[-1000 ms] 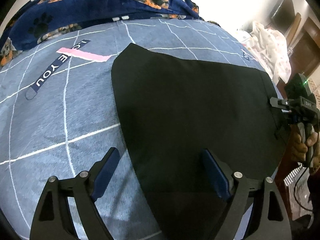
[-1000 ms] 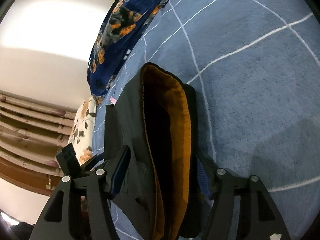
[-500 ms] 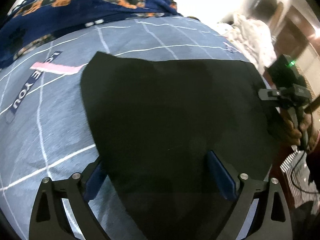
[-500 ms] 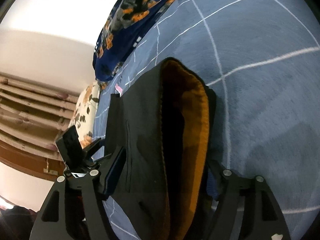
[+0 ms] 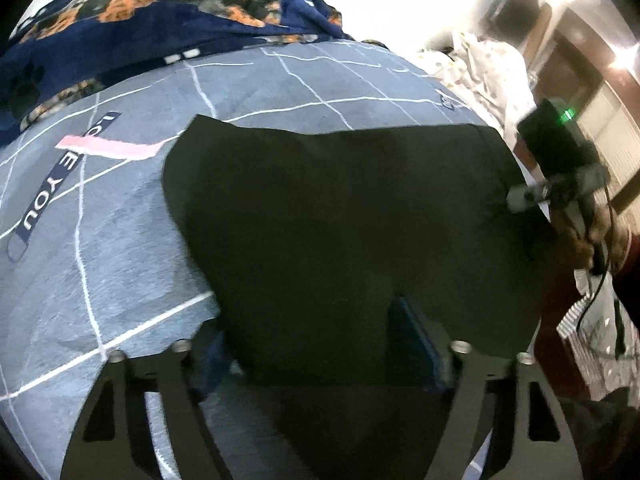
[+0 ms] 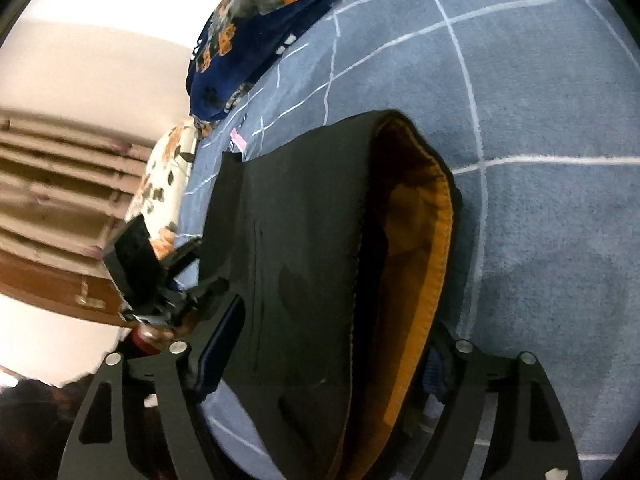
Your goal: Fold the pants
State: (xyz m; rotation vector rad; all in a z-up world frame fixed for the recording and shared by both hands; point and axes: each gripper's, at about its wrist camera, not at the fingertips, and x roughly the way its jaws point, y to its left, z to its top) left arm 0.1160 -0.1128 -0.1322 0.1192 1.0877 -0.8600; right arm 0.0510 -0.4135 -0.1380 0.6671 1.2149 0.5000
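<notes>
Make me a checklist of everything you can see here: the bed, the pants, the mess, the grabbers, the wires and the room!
Surface: blue-grey bedcover with white grid lines and a "LOVE YOU" strip.
Job's things: black pants lying on the cover; orange lining shows at the open waistband.
Clutter: dark blue blanket with paw prints; floral pillow; pale spotted cloth.
Grippers: left gripper closing, pants between its jaws; right gripper straddles the waistband, grip unclear.
Cables: black cable hangs below the right gripper.
Surroundings: white wall, wooden furniture.
</notes>
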